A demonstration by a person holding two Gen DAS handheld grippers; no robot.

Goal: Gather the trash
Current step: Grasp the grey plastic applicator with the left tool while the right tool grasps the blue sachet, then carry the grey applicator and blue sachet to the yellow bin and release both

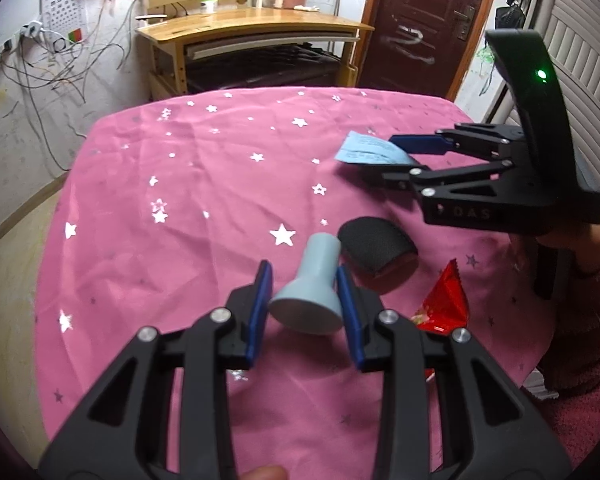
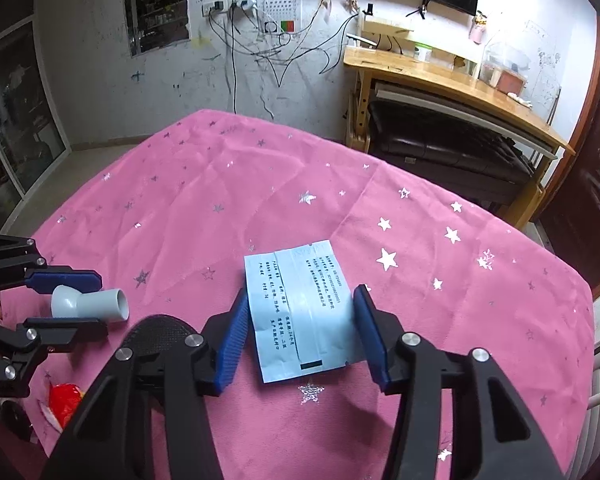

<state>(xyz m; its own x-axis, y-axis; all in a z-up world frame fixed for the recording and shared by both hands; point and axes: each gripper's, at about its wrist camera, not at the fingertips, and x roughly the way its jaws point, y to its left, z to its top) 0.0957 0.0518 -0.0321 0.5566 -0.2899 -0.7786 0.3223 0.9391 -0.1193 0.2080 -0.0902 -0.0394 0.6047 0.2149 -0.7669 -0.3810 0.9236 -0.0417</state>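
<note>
A pale blue funnel-shaped plastic piece (image 1: 310,285) lies on the pink star tablecloth (image 1: 180,208) between the fingers of my left gripper (image 1: 303,280); the jaws are open around it, the right pad close against it. It also shows in the right wrist view (image 2: 88,303). A light blue printed paper packet (image 2: 300,312) lies flat between the open fingers of my right gripper (image 2: 302,300), and shows in the left wrist view (image 1: 370,151) by the right gripper (image 1: 396,162). A red wrapper (image 1: 444,300) lies at the right of the left gripper.
A black mesh pad (image 1: 376,250) lies just beyond the funnel piece. A wooden desk (image 1: 252,28) with a dark bench under it stands behind the table, next to a brown door (image 1: 428,20). Loose cables hang on the wall (image 2: 268,52).
</note>
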